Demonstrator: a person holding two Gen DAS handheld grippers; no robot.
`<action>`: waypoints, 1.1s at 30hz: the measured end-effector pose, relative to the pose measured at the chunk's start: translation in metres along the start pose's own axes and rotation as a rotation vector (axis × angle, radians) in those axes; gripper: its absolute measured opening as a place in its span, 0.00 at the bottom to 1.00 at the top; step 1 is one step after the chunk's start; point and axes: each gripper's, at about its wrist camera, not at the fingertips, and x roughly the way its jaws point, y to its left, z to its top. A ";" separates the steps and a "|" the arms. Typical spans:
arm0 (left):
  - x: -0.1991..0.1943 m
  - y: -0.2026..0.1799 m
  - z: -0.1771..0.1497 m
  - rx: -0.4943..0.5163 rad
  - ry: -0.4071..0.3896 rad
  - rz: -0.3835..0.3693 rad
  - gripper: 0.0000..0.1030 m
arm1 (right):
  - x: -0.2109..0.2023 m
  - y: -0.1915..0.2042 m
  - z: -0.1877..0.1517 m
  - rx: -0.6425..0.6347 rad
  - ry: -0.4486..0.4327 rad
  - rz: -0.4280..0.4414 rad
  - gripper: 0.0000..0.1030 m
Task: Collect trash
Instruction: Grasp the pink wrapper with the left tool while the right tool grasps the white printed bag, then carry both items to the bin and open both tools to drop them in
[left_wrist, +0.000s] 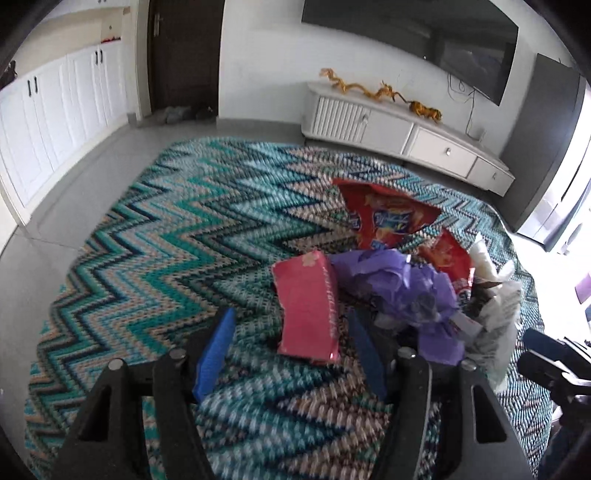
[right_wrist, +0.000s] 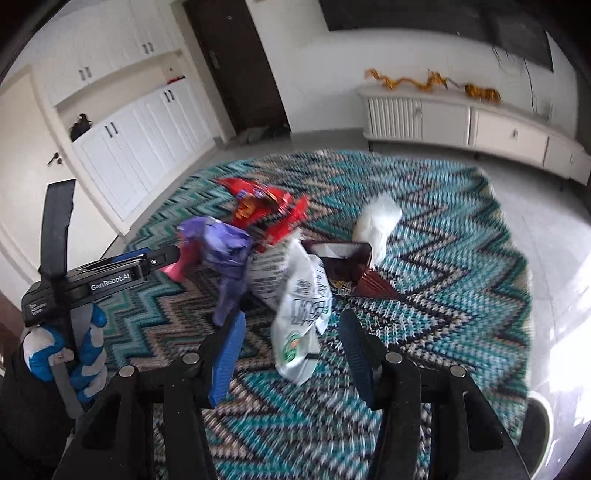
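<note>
both grippers, left gripper (left_wrist: 290, 354) and right gripper (right_wrist: 291, 354), hang with jaws half open and empty over the trash pile (left_wrist: 399, 280) on the rug (left_wrist: 166, 229).

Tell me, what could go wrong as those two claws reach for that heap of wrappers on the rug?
The trash lies bunched together, so the left gripper, open near the pink packet, might also snag the purple bag. The right gripper, open over the white printed bag, could pinch only loose film and let it slip. Both reach into one pile and might bump.
</note>
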 end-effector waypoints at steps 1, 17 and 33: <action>0.004 -0.001 0.000 0.004 0.009 -0.002 0.52 | 0.006 -0.003 0.001 0.009 0.004 -0.001 0.46; -0.039 -0.010 -0.032 0.004 -0.054 -0.065 0.25 | -0.022 0.007 -0.024 0.064 -0.029 0.118 0.14; -0.154 -0.045 -0.064 0.067 -0.208 -0.165 0.25 | -0.160 0.021 -0.071 0.100 -0.232 0.187 0.13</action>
